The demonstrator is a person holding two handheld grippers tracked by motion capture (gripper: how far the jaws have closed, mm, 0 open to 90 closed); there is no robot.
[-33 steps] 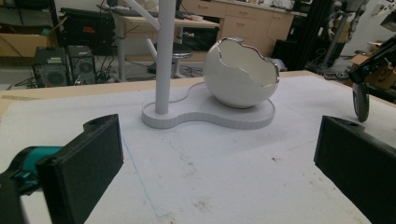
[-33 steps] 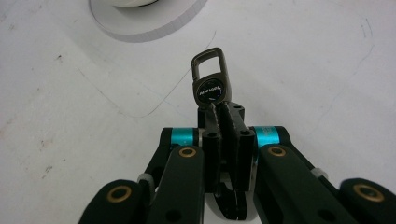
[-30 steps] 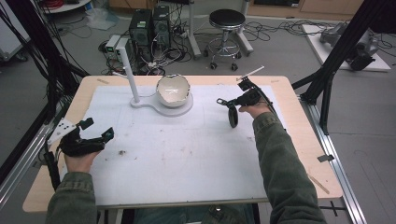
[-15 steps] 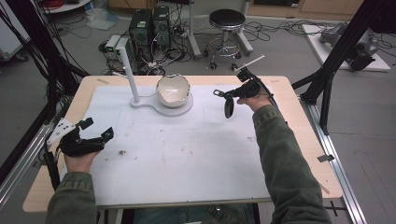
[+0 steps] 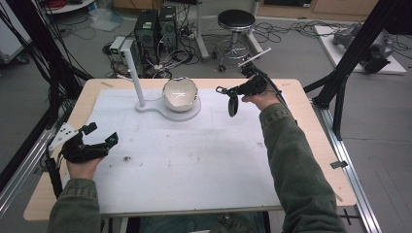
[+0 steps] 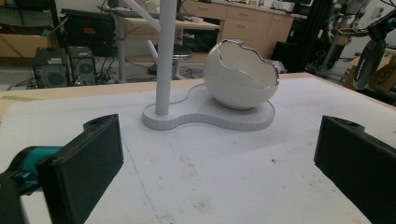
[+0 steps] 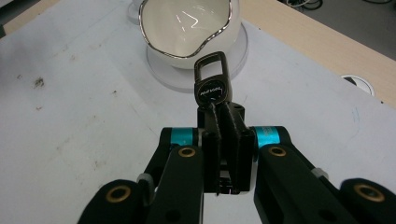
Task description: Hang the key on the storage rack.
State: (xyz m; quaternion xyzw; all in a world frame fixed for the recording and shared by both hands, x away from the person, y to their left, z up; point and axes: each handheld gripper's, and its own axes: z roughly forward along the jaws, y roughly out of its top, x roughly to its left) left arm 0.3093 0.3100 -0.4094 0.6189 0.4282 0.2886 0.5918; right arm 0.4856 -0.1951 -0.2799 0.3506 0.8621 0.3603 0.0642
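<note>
A white, egg-shaped bowl [image 5: 180, 93] with a jagged silver rim rests on a white stand [image 5: 167, 110] with an upright post [image 5: 137, 82], at the table's far middle. My right gripper [image 5: 233, 93] hovers to the right of the bowl, shut on a black key fob [image 5: 232, 106] that hangs down from it. In the right gripper view the key fob [image 7: 211, 84] sticks out of the shut right gripper [image 7: 223, 121], its loop toward the bowl [image 7: 187, 23]. My left gripper [image 5: 102, 134] rests open near the table's left edge. The left gripper [image 6: 219, 163] faces the bowl [image 6: 240, 77] with nothing between its jaws.
A white mat [image 5: 194, 160] covers most of the wooden table [image 5: 291, 87]. Black frame struts [image 5: 350, 63] stand at the right, cables and computer cases [image 5: 155, 24] on the floor behind, plus a stool [image 5: 235, 22].
My right gripper has carried the key fob a little farther from the person and leftward, closer to the bowl. The left gripper has stayed put.
</note>
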